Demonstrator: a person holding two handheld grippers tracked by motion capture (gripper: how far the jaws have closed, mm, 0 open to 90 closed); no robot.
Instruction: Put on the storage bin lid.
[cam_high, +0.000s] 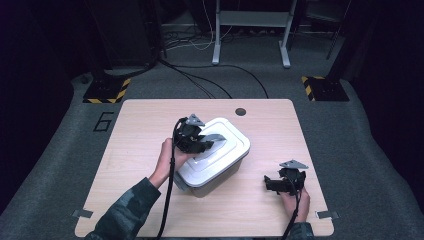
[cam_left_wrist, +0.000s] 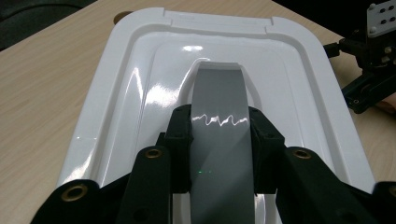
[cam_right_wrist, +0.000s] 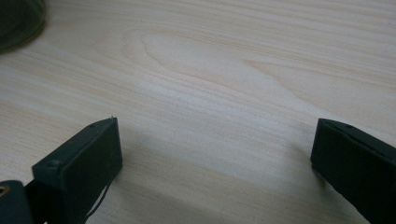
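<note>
While the left gripper clamps the grey handle on the white lid of the box, centre of the high view, the step looks like grasp done, lift pending. Next move probably calls for a straight pull up, box maybe needing a steadying hold. Right gripper rests lower right, jaws wide apart, nothing between them. Table has bare room all round; box sits well clear of every edge.
</note>
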